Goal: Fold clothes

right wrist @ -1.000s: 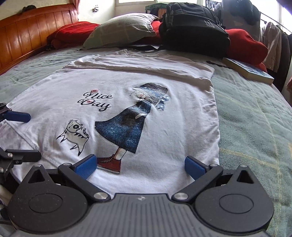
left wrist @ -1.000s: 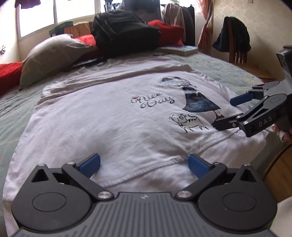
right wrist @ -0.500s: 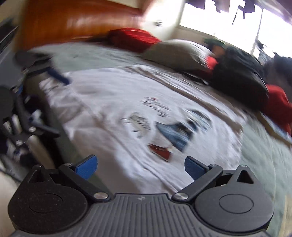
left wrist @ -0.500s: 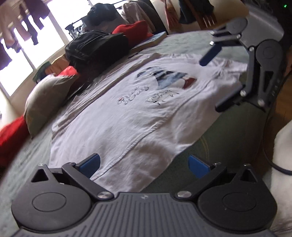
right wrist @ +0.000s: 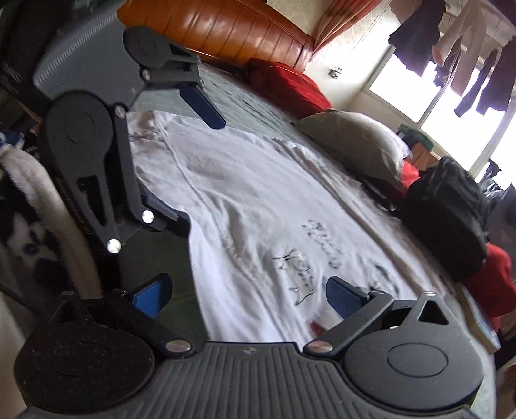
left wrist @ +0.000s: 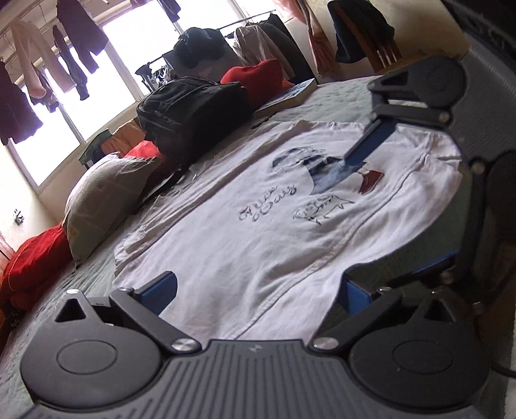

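A white T-shirt (left wrist: 258, 225) is spread flat, front up, on a green bedspread (left wrist: 338, 96); a printed figure in a blue dress, a small cat drawing and cursive lettering are seen on its chest. In the left wrist view the left gripper (left wrist: 258, 290) is held low at 6 o'clock over the shirt's hem, its blue-padded fingers (left wrist: 161, 290) wide apart with nothing between them; the right gripper (left wrist: 403, 199) is seen at 3 o'clock, tipped on its side over the hem edge, its jaws likewise spread and empty. In the right wrist view the right gripper (right wrist: 248, 296) sits at 6 o'clock above the shirt's lower edge; the left gripper (right wrist: 180, 154) appears at 10 o'clock. A grey pillow (left wrist: 106, 203) lies at 9 o'clock beside the shirt, a black backpack (left wrist: 193, 116) at 11 o'clock, a red cushion (left wrist: 258, 80) and a book (left wrist: 290, 95) at 12 o'clock; a wooden headboard (right wrist: 219, 29) is shown at 12 o'clock in the right view.
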Available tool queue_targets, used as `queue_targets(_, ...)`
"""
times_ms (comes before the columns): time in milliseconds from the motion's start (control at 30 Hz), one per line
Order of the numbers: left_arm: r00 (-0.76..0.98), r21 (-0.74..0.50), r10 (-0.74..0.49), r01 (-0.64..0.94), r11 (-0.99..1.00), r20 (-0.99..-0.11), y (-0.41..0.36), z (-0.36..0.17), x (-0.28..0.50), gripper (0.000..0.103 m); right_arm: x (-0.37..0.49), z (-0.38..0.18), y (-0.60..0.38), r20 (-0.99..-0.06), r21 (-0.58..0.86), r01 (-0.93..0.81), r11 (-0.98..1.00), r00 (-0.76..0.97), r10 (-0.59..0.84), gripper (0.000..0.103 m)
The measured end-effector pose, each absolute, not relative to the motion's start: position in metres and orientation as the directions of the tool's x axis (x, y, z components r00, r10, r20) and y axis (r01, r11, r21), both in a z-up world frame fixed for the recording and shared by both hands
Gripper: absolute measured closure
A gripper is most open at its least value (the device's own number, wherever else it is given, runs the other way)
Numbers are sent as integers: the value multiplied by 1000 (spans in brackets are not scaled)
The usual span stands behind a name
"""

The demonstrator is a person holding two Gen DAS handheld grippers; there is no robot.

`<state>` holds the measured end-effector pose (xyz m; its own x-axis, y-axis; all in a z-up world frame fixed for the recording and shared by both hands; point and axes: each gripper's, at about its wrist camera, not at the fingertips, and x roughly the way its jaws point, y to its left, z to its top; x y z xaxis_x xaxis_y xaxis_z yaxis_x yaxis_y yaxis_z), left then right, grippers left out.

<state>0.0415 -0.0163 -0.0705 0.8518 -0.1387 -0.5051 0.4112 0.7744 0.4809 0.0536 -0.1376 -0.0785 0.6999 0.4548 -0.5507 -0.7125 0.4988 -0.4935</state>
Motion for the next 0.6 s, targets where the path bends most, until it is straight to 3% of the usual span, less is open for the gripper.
queue_targets(167,832,472,-185,464,750,-523,-16,-76,34,1,56,-81,-132,-469,-599,-608,521,794,386,0)
queue_targets(333,881,602,-66,373,706,-468,-23,-96,39,1,58,-65,-143,-414,-570,-575,587,818,400,0)
queue_targets(600,917,660,20,272,701,-399,-18,-96,44,1,60,-83,-128,-466,-562,-609,559,792,395,0)
